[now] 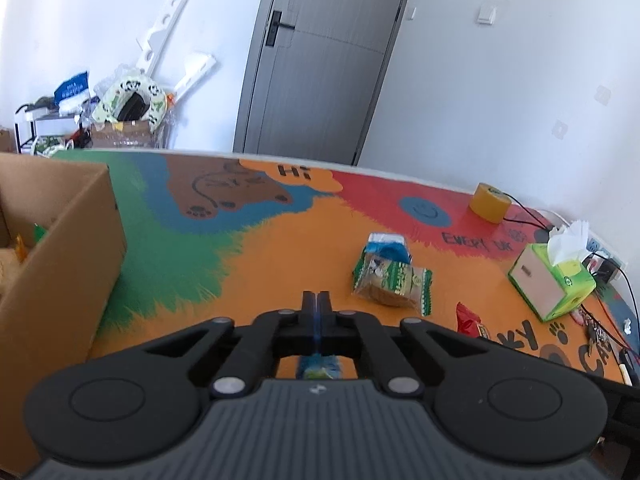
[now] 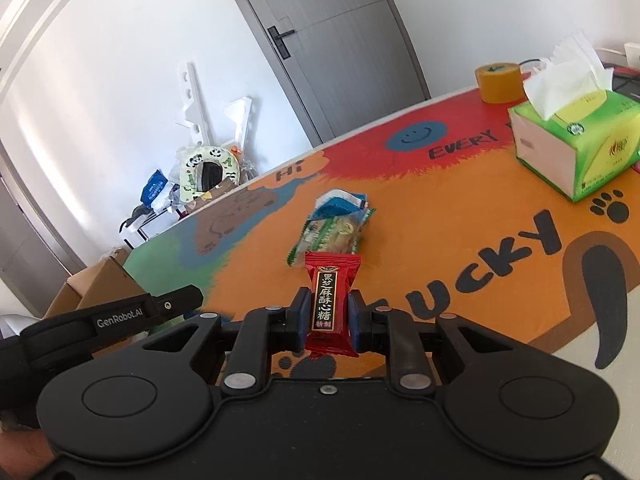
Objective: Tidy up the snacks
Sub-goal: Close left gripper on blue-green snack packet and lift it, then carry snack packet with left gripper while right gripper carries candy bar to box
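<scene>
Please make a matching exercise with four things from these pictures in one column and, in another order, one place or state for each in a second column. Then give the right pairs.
Things:
1. red candy packet
2. yellow tape roll
3. tissue box
4. green snack packet

Places or states:
A. lies on the orange part of the mat, partly over a blue packet
B. stands at the far edge of the table, on the red part
C. clamped in the right hand-held gripper
D. white tissue sticks out of its top

Pairs: 1-C, 2-B, 3-D, 4-A
</scene>
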Available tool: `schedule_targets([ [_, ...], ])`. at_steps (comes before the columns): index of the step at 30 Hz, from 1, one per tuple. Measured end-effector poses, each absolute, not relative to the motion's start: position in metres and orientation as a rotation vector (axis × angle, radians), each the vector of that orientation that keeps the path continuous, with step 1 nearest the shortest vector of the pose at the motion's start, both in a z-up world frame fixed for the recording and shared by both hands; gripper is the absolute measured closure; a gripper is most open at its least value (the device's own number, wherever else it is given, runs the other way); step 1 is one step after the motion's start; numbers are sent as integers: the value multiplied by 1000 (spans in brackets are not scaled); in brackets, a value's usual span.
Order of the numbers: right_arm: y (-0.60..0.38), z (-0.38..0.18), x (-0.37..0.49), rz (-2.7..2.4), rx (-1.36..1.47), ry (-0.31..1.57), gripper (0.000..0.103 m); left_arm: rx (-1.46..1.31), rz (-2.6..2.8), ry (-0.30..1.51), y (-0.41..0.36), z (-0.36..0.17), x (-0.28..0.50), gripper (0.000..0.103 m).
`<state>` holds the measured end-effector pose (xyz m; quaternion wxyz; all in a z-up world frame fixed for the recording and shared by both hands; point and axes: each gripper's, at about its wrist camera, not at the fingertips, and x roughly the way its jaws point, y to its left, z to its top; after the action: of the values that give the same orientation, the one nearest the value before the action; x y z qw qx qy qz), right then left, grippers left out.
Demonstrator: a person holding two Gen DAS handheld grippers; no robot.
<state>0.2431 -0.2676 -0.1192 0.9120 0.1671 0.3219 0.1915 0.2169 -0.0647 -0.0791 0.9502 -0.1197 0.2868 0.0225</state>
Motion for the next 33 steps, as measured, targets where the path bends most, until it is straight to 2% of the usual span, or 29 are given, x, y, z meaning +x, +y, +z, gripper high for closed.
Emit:
schedule_targets([
  [3,-266,-117,240,403,340,654,82,-242,65,612,-64,-80,217,103],
  [6,-268,-120,239,402,345,659,82,-243,87,627,-62,-84,216,99],
  [9,-268,-123,238,396,349,669,82,-246,94,666,-60,-90,220,78],
  [11,-268,-125,238,394,348,674,82,-247,102,665,-60,-94,220,56],
  [13,-268,-127,239,392,347,679,82,-231,99,656,-63,-98,221,50],
  [23,-267,-138,251,372,347,714,82,-198,118,693,-72,-119,244,51],
  [25,-267,-141,253,366,349,725,82,-190,121,704,-71,-122,245,55],
  [27,-265,-144,255,367,352,733,82,-176,120,695,-70,-123,243,65],
  [28,-264,-145,255,369,350,735,82,-173,117,692,-70,-123,242,75],
  [33,-258,-142,252,388,345,730,82,-187,108,678,-65,-119,237,82],
])
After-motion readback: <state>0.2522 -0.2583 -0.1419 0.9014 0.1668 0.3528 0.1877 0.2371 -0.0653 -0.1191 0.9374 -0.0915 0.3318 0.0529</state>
